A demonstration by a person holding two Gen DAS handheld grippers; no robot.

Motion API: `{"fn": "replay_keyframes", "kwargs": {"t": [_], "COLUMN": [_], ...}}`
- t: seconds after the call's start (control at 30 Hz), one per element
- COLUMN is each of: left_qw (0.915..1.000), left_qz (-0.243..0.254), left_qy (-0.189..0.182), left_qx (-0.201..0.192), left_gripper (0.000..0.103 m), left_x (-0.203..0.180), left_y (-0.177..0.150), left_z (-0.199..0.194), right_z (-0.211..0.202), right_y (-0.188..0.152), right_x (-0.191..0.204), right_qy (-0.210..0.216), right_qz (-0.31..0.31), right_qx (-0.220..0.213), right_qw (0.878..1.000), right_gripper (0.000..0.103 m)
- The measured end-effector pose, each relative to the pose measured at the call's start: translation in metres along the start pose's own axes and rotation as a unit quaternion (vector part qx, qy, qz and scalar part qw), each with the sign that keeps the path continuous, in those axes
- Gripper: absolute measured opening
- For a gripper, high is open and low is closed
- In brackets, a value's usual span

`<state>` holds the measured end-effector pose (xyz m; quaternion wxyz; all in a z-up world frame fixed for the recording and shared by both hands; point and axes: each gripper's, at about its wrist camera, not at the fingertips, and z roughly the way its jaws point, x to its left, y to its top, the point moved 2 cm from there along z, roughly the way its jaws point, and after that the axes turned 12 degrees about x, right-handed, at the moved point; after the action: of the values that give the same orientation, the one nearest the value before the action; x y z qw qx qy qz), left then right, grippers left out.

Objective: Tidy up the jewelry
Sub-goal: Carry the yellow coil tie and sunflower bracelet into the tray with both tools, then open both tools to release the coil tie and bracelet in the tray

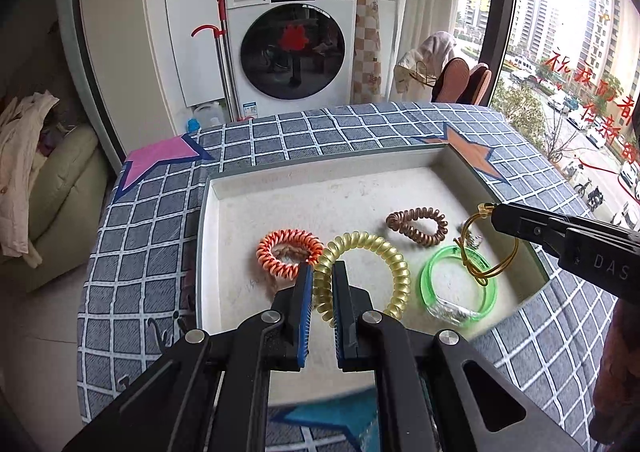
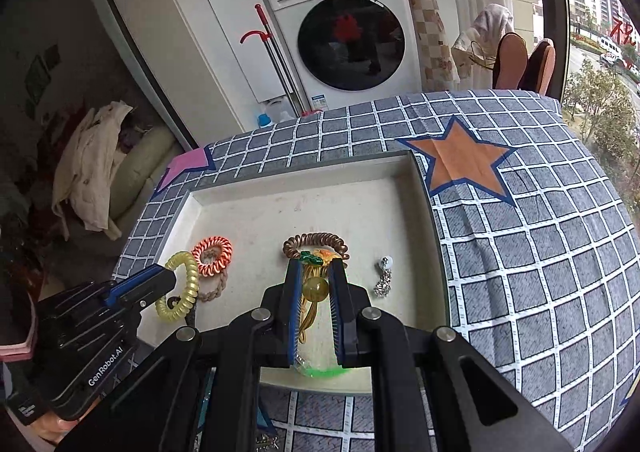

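Observation:
A cream tray (image 1: pixel 332 171) lies on a checked cloth. My left gripper (image 1: pixel 322 268) is shut on a yellow spiral hair tie (image 1: pixel 384 252), which hangs just above the tray. My right gripper (image 2: pixel 316 266) is shut on a golden cord bracelet (image 2: pixel 315 287) with an amber bead, held over a green bangle (image 1: pixel 424 280). In the left wrist view the right gripper (image 1: pixel 494 213) reaches in from the right with the bracelet (image 1: pixel 506 260) dangling. On the tray floor lie an orange spiral tie (image 1: pixel 288 252), a brown spiral tie (image 1: pixel 420 226) and a silver charm (image 2: pixel 385 280).
The cloth (image 2: pixel 520 252) carries an orange star (image 2: pixel 460 159) and a pink star (image 1: pixel 160 159). Behind the table stand a washing machine (image 1: pixel 292 51) and a red-handled mop (image 1: pixel 220 51). A window (image 1: pixel 560 71) is at the right; a sofa with clothes (image 1: pixel 24 171) at the left.

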<state>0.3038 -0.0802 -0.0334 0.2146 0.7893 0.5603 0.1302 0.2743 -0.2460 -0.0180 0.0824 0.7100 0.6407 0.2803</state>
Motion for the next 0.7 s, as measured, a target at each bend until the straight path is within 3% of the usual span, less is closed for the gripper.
{"fn": "replay_keyframes", "kwargs": {"t": [0.17, 0.47, 0.7], "left_qw": [0.9999, 0.9994, 0.9976], "left_qz": [-0.003, 0.0, 0.015], "left_qy": [0.009, 0.026, 0.062], "left_qx": [0.008, 0.023, 0.027], "left_gripper": [0.029, 0.029, 0.03], "left_x": [-0.002, -0.006, -0.011], "left_y": [0.007, 0.007, 0.004], "left_z": [0.016, 0.041, 0.051], "right_z": [0.018, 0.04, 0.05], "right_y": [0.007, 0.008, 0.003], "right_x": [-0.007, -0.018, -0.02], "right_qy": [0.005, -0.029, -0.046], "right_qz": [0.012, 0.014, 0.012], "right_qx": [0.005, 0.017, 0.031], "right_qw": [1.0, 0.999, 0.998], "right_gripper": [0.014, 0.014, 0.015]}}
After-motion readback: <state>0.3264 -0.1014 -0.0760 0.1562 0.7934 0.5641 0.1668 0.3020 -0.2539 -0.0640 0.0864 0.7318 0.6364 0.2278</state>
